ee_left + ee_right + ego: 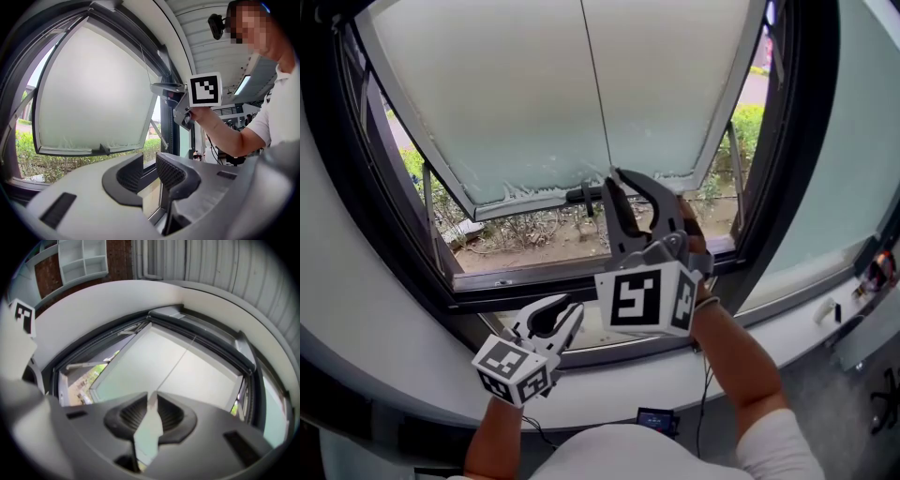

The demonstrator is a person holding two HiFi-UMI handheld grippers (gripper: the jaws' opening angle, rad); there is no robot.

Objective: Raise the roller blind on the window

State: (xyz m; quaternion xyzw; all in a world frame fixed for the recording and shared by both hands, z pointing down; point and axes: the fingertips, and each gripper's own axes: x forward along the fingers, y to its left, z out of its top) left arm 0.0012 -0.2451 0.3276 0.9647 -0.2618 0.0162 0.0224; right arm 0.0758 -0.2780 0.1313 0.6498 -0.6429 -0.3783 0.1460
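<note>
two grippers are up by the window. the right gripper (616,176) is the higher one. its dark, curved jaws meet at the tips and pinch a thin cord (595,94). in the right gripper view the ribbed black pads sit almost shut, with only a slim pale sliver between them. the cord runs straight up from the tips. a white cube with black square marks sits on the back of this gripper.

the left gripper (567,305) is lower, close to the bottom edge of the window. its jaws are pale grey with bumpy black pads. they stand apart and nothing is between them. it is well apart from the cord.

the cord is very thin and straight. it goes up the middle of a big milky pane (506,94) to a dark bar (206,341) at the window's top edge, far above the right gripper. i cannot tell the roller blind's cloth from the pane.

the pane is flat and cloudy, with a ragged frosty strip along its bottom edge, and it tips outward. a thick black frame (797,141) goes round it. a smooth white sill (609,384) curves under the bottom edge. green bushes (750,122) show outside.
</note>
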